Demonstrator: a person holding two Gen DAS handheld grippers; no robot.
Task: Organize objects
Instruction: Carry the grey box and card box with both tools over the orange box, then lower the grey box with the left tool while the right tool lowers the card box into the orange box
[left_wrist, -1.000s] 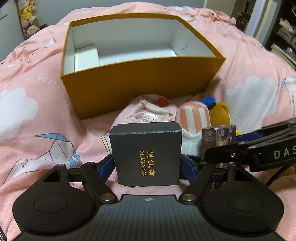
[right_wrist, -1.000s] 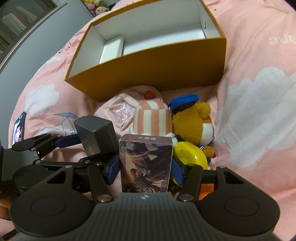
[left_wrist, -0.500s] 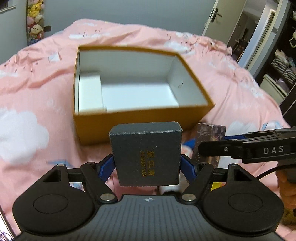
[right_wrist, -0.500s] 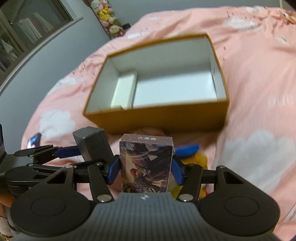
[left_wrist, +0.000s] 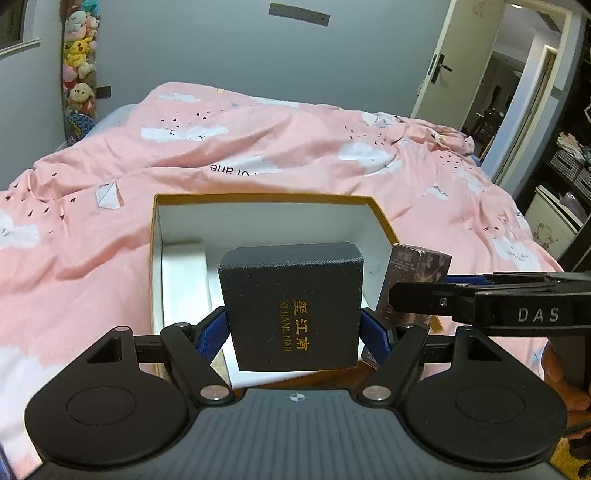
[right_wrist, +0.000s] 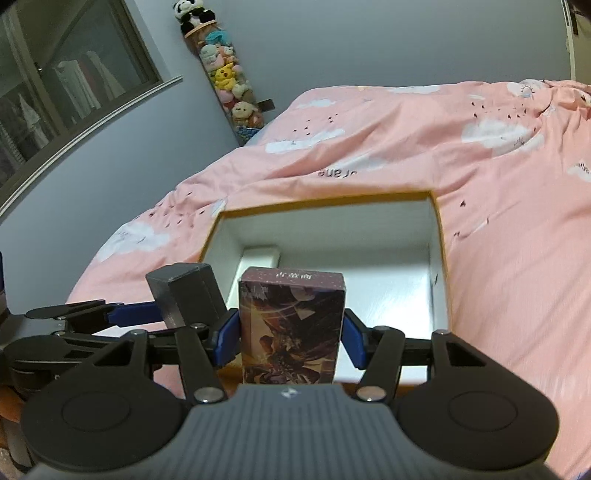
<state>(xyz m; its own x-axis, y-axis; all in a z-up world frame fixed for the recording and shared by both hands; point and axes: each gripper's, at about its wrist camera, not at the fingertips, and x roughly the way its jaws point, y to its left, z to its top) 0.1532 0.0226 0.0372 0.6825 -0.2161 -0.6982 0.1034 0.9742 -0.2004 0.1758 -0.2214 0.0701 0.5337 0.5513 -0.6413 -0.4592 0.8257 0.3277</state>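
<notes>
The bed (left_wrist: 258, 147), under its pink cloud-print duvet, carries an open mustard-yellow cardboard box (left_wrist: 382, 218) with a white interior, and both loads hang in front of that opening, so the step in hand looks like setting them down inside. A low white insert (left_wrist: 184, 280) runs along the box's left wall, leaving the wider floor to its right bare (nothing else shows in there). The left claw (left_wrist: 293, 332) is clenched on a dark grey gift box (left_wrist: 291, 306) with gold lettering, its blue pads pressed against both side faces, the box upright. Just to its right, the right claw (right_wrist: 291, 336) grips a purple illustrated card pack (right_wrist: 291, 325), also upright between blue pads; in the left wrist view that pack sits near the yellow box's right wall. To do this well, I would carry each item clear over the near rim before lowering, since the cardboard wall could catch a bottom edge and tip the item in the pads. The two claws are nearly touching, so lowering one at a time seems safer. The grey box, being wider, probably belongs against the insert, the pack beside it, each released only once it rests on the floor.
</notes>
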